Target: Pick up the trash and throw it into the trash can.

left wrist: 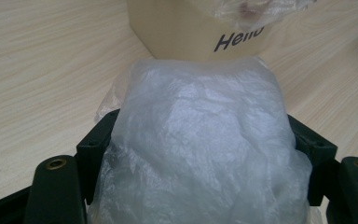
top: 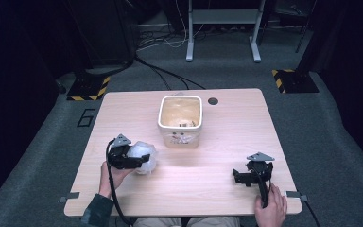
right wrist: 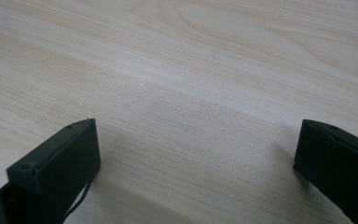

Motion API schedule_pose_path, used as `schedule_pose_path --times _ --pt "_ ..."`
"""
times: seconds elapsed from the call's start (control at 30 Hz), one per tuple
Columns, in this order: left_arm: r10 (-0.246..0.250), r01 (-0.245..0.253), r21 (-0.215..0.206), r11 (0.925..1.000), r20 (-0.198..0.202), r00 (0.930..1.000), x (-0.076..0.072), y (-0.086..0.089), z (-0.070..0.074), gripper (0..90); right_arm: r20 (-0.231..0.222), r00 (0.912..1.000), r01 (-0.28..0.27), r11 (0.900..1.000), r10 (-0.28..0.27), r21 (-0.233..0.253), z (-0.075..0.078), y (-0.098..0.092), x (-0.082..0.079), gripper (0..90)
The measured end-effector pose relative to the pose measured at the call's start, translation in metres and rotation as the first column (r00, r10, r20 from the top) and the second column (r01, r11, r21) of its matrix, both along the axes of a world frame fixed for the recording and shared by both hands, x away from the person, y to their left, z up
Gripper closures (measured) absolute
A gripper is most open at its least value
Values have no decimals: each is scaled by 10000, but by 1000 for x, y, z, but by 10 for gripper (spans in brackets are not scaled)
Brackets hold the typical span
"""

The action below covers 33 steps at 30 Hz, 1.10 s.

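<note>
A crumpled clear plastic bag point(top: 145, 155) lies on the left part of the wooden table point(top: 217, 142), and my left gripper point(top: 141, 160) is shut on it. In the left gripper view the bag point(left wrist: 200, 140) bulges up between the two black jaws, which press on its sides. Just beyond it stands a cream square bin point(top: 180, 120) with dark lettering on its wall point(left wrist: 186, 28); something small lies at its bottom. My right gripper point(top: 238, 176) rests low at the front right, open, with bare wood between its fingers point(right wrist: 196, 144).
A round cable hole point(top: 212, 100) sits in the table behind the bin. On the floor beyond are a white stand's legs point(top: 222, 33), black cables point(top: 165, 73) and two yellow-and-black striped bases point(top: 89, 87).
</note>
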<state>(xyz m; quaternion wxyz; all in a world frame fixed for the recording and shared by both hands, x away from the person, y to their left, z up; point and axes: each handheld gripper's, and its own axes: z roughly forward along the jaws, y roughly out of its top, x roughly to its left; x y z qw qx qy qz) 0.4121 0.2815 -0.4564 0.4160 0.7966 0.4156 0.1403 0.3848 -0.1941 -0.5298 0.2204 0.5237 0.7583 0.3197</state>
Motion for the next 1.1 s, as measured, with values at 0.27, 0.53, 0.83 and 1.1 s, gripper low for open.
schedule_pose_path --times 0.27,0.53,0.83,1.1 --pt "-40 37 129 9999 297 9996 3 -1 15 272 1 10000 -1 10000 1 2 0 0 0 0" --pt "-83 68 252 9997 606 9981 8 -3 30 274 -2 10000 0 10000 0 4 0 0 0 0" --pt "-221 188 390 9991 872 9959 13 -7 46 276 0 10000 -1 10000 1 2 0 0 0 0" --pt "-436 369 663 9971 1030 9937 20 -13 58 277 3 10000 -1 10000 1 0 0 0 0 0"
